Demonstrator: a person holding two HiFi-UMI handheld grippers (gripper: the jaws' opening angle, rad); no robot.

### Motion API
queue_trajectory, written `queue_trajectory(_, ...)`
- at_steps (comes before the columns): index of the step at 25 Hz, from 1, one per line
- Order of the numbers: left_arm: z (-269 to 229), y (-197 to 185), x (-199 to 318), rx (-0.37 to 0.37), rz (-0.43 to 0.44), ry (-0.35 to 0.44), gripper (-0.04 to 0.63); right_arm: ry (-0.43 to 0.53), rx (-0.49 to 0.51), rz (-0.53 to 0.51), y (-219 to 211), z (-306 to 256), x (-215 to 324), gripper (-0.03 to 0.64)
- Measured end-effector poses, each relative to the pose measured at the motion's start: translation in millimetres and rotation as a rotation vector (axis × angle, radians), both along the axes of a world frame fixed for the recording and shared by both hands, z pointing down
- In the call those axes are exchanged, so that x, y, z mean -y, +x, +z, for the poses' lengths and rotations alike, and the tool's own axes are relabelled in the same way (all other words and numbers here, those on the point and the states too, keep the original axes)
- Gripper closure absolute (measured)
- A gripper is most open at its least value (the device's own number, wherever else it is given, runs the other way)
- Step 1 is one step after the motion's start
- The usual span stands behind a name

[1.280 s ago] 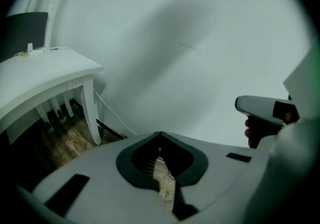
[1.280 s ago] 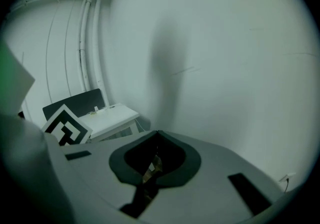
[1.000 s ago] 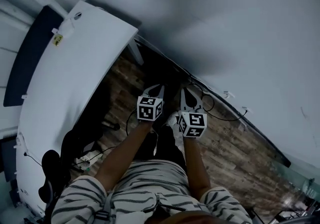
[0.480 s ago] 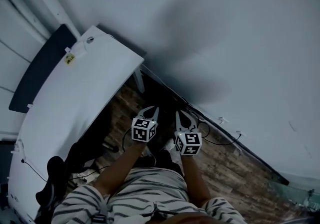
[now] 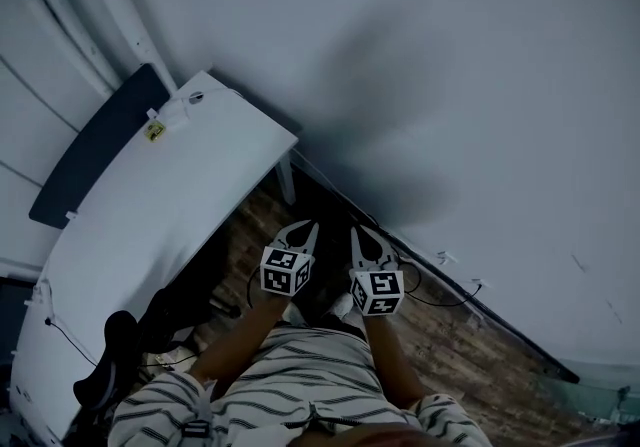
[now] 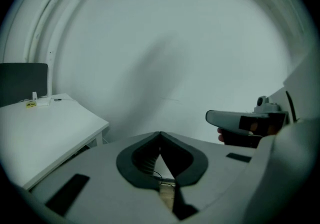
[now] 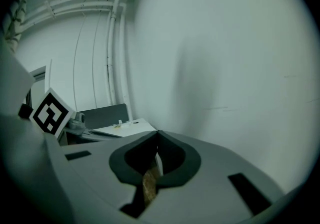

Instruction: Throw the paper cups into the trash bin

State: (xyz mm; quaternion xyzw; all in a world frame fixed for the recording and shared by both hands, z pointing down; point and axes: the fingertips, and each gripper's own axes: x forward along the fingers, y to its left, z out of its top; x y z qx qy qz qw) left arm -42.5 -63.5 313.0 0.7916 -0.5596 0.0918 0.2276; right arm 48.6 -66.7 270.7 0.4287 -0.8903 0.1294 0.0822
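Head view: one white table (image 5: 150,225) stands against a plain white wall (image 5: 450,85) on a wood-plank floor (image 5: 450,335). Two grippers, the left gripper (image 5: 311,227) and the right gripper (image 5: 357,232), are side by side.
Left gripper view: jaws clenched, empty.
Right gripper view: jaws clenched, empty.
No view shows where the paper cups or the trash bin are.

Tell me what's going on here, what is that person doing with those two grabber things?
A person holds a left gripper and a right gripper side by side above a wooden floor. Both are shut with nothing in them, pointing at a white wall, with a white table off to the left. Nothing to pick up is in sight.
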Motion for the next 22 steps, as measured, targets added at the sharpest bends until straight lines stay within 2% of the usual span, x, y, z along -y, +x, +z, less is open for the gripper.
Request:
queue_trajectory(6, -25.9, 1.2, -1.7, 0.002, 0.014, 0.064, 0.572, 0.034, 0.012, -0.028, -9.5, -14.0, 2.0, 0.599)
queue_trajectory(22, -55.1, -1.3, -5.2, -0.011, 0.050, 0.211, 0.572, 0.117, 0.014, -0.076, -19.0, -31.5, -0.7, 0.599)
